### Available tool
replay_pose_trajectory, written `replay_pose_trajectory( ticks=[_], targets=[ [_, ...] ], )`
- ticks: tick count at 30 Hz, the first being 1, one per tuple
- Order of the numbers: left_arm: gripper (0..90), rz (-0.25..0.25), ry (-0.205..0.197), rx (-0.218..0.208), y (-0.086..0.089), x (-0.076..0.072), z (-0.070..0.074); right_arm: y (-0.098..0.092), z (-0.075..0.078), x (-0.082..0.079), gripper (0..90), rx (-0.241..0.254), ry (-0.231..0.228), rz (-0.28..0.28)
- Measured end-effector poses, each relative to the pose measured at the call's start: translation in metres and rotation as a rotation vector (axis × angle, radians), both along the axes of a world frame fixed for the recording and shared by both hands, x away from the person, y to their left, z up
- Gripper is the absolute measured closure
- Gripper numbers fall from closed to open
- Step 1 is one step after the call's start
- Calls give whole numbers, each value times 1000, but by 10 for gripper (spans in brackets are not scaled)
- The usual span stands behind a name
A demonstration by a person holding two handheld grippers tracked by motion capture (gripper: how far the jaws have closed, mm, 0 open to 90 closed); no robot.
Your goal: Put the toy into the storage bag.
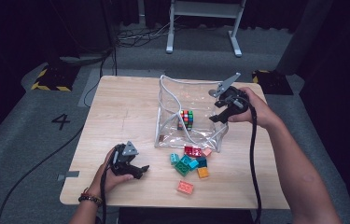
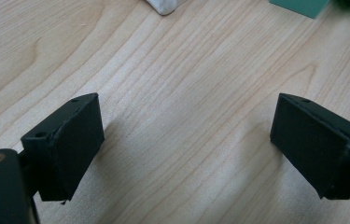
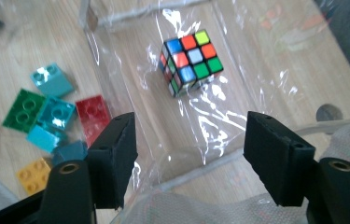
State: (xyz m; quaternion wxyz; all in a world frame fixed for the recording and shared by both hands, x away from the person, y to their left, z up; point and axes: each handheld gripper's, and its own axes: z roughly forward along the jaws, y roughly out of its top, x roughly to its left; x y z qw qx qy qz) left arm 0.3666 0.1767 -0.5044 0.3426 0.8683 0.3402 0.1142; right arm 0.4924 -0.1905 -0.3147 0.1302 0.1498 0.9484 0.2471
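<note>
A wooden table (image 1: 116,112) is seen from above, and on its far middle part a clear plastic bag (image 1: 172,100) with white piping is stood upright, its mouth turned upward and its longer side running across the table from left to right. On the bag's floor a colour-tiled puzzle cube (image 1: 186,119) is set, one corner turned toward the person; in the right gripper view the cube (image 3: 190,60) is seen through the clear wall. Just in front of the bag, loose toy bricks (image 1: 190,163) in red, green, teal, yellow and orange are scattered, some touching one another. The right gripper (image 1: 220,113) is held at the bag's right rim, pointed down and leftward; its jaws are spread wide, and nothing is seen pinched between them, though the bag's edge lies close under them. The left gripper (image 1: 141,171) is rested low on the near left of the table, pointed right toward the bricks, its jaws parted wide over bare wood.
</note>
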Motion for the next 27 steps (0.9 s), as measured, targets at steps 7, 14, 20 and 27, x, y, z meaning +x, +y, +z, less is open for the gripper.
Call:
replay_pose_trajectory(
  ticks=[7,14,20,27],
  targets=[
    [99,1,-1,-1,0,0,0,-19,8,-14,363,134,-65,-39],
    [99,-1,2,-3,0,0,0,-37,15,-33,362,243,-112,-68],
    [98,1,-3,2,0,0,0,-52,16,-49,349,291,-168,-73],
    [98,1,-3,1,0,0,0,-64,14,-65,320,327,-207,-82]
  ],
)
